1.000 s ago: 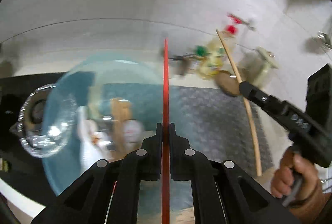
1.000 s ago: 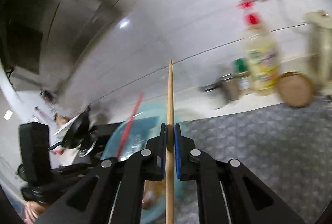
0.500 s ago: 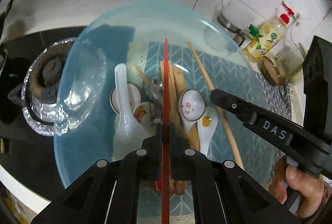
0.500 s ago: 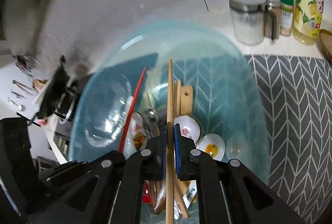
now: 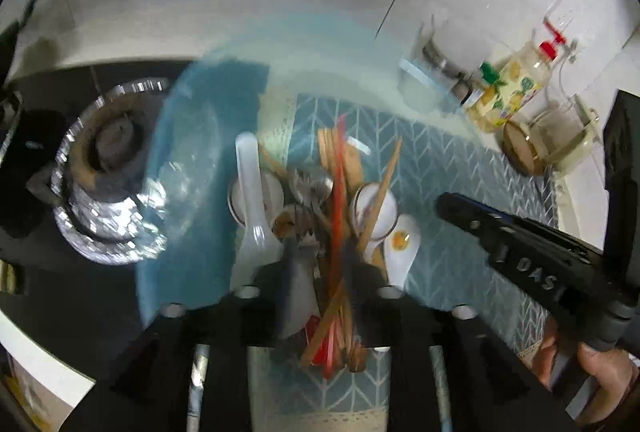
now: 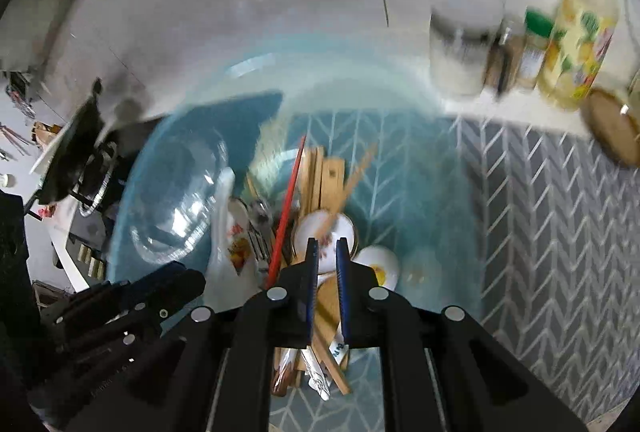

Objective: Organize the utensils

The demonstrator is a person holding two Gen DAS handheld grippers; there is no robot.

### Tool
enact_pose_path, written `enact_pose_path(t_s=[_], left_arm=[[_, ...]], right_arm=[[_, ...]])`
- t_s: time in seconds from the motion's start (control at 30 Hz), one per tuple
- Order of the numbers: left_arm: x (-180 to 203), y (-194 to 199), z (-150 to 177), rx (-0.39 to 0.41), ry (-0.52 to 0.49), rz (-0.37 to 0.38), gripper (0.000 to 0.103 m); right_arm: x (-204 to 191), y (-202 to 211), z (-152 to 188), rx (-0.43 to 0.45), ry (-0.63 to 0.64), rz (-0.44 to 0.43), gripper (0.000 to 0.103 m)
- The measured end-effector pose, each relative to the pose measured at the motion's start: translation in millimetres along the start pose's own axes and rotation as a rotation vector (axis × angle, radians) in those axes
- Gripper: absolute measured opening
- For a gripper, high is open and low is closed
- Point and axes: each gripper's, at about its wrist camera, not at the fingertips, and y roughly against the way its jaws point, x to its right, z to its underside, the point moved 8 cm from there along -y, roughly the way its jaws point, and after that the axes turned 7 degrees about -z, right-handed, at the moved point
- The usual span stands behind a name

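Note:
A clear blue bowl [image 5: 188, 160] [image 6: 440, 192] holds a pile of utensils: white ceramic spoons [image 5: 250, 192] [image 6: 224, 224], wooden pieces and metal cutlery. A red chopstick [image 5: 338, 200] [image 6: 286, 220] and a wooden chopstick [image 5: 382, 188] [image 6: 352, 176] lie loose on the pile. My left gripper [image 5: 320, 252] is open right above the pile, its jaws blurred and apart. My right gripper [image 6: 326, 252] is open and empty above a flowered spoon bowl [image 6: 324, 236]. It also shows in the left wrist view [image 5: 452, 202], to the right of the pile.
A grey chevron mat [image 6: 560, 232] lies under and right of the bowl. A gas burner [image 5: 108, 168] is to the left. A jar [image 6: 460, 44], spice bottles and an oil bottle [image 6: 576, 44] stand by the tiled wall at the back right.
Both grippers have opened. The red chopstick has left the left gripper and the wooden chopstick the right one; both now lie in the bowl. Both grippers are lower over the pile.

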Motion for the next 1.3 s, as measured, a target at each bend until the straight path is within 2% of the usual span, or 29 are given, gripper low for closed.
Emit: enact_pose_path(t_s=[0.07, 0.13, 0.2, 0.27, 0.3, 0.33, 0.4, 0.47, 0.53, 0.67, 0.87, 1.1, 1.3], left_arm=[[3.8, 24.2, -8.1, 0.059, -0.024, -0.003, 0.049], [11.3, 48.8, -15.0, 0.115, -0.052, -0.015, 0.062], [19.8, 75.9, -19.4, 0.177, -0.073, -0.044, 0.078], [28.4, 100.4, -21.6, 0.227, -0.084, -0.063, 0.089], [32.5, 110.0, -21.7, 0.248, -0.087, -0.068, 0.095], [38.7, 125.0, -18.9, 0.28, -0.088, -0.08, 0.095], [47.2, 142.7, -14.0, 0.31, -0.093, -0.11, 0.099], [52.8, 157.7, -3.7, 0.331, -0.09, -0.166, 0.099], [54.4, 166.7, 8.7, 0.334, -0.073, -0.195, 0.099], [61.1, 169.9, 44.4, 0.273, -0.024, -0.198, 0.099], [71.9, 178.4, 86.6, 0.24, -0.02, -0.21, 0.099], [65.7, 196.1, 106.2, 0.259, -0.034, -0.198, 0.099], [33.9, 197.6, 108.3, 0.24, -0.076, -0.218, 0.099]], right_arm=[[-7.0, 31.2, -10.9, 0.062, 0.04, 0.004, 0.009], [-15.1, 56.6, -19.8, 0.11, 0.08, 0.009, 0.009], [-24.0, 88.9, -24.6, 0.165, 0.13, 0.02, 0.009], [-31.1, 114.1, -24.9, 0.206, 0.169, 0.024, 0.009], [-34.6, 122.5, -24.4, 0.221, 0.184, 0.017, 0.015], [-36.6, 133.6, -21.3, 0.236, 0.199, 0.018, 0.021], [-38.9, 153.4, -11.9, 0.265, 0.228, 0.03, 0.046], [-36.6, 167.7, -1.8, 0.294, 0.231, 0.046, 0.055], [-29.9, 181.6, 12.3, 0.298, 0.225, 0.023, 0.061], [-19.1, 197.9, 42.4, 0.282, 0.239, -0.025, 0.062], [-2.0, 219.7, 80.9, 0.283, 0.22, -0.081, 0.062], [15.7, 240.2, 110.4, 0.305, 0.176, -0.055, 0.062], [7.4, 239.6, 123.0, 0.313, 0.13, -0.056, 0.062]])
